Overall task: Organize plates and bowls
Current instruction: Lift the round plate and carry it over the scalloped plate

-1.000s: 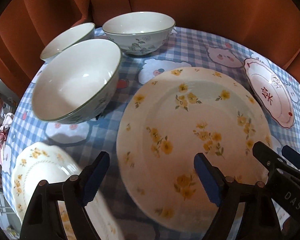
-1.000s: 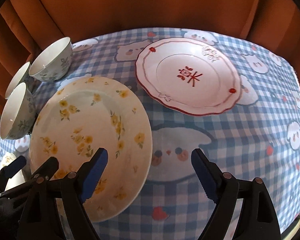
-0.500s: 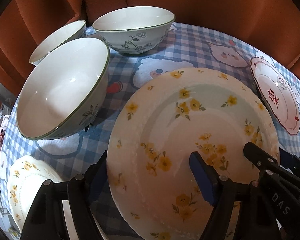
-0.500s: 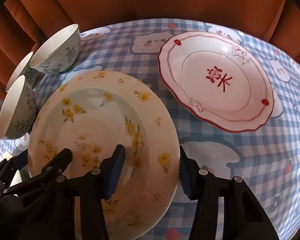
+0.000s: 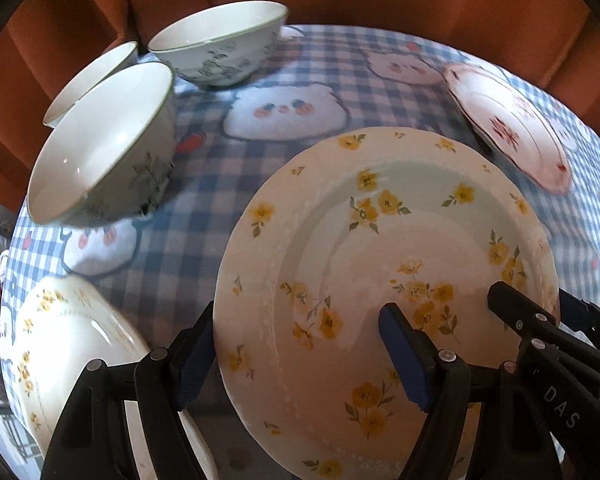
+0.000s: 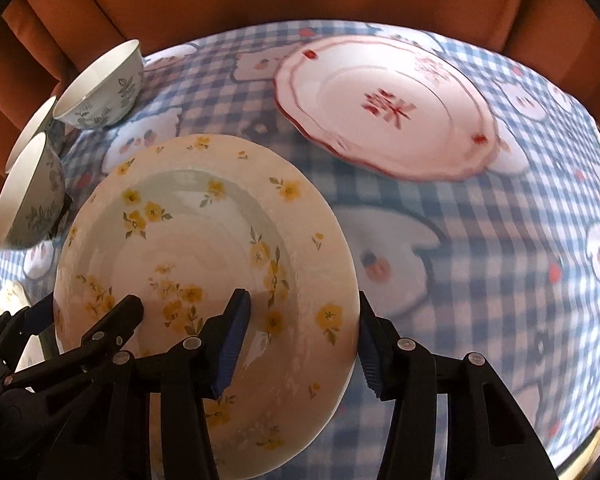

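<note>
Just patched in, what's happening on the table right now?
Both grippers are working the large yellow-flower plate together. The left gripper straddles its left rim, one finger over the plate and one outside it, and the right gripper straddles the right rim the same way. Whether either is clamped yet is unclear. On the blue checked tablecloth beyond sit three floral bowls to the left and a red-trimmed plate to the right. A smaller yellow-flower plate lies near the left gripper.
</note>
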Tool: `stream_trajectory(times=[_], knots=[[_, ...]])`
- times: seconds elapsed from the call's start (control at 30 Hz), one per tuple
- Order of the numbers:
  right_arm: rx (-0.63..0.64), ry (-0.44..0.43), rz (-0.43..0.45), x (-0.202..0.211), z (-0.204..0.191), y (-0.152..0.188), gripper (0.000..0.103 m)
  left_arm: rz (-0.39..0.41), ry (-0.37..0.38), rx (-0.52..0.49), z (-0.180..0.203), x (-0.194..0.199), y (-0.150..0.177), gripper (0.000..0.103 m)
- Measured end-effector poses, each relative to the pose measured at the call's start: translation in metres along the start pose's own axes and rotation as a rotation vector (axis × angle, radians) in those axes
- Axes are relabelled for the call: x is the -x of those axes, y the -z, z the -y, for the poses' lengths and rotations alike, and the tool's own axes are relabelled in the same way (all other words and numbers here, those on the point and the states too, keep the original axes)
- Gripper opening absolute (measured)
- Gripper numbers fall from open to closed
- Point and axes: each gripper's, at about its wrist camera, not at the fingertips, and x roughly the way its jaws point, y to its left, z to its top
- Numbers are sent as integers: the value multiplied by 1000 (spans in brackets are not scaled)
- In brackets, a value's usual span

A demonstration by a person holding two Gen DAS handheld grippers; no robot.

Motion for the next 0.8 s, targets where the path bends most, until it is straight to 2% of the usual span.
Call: stream_trajectory(times=[0.3, 0.4, 0.63, 0.8], knots=[[-63, 21, -24, 14, 17, 37, 54, -19, 15, -70, 17, 8, 23, 78], [-64, 30, -18, 13, 17, 36, 55, -12, 3, -58, 19, 9, 21, 78], [27, 49, 28, 8, 11, 14, 56, -6, -33, -29, 21, 5, 10, 78], [60, 40, -3, 5, 9, 7, 56, -29, -42, -13, 21, 4, 7, 77]])
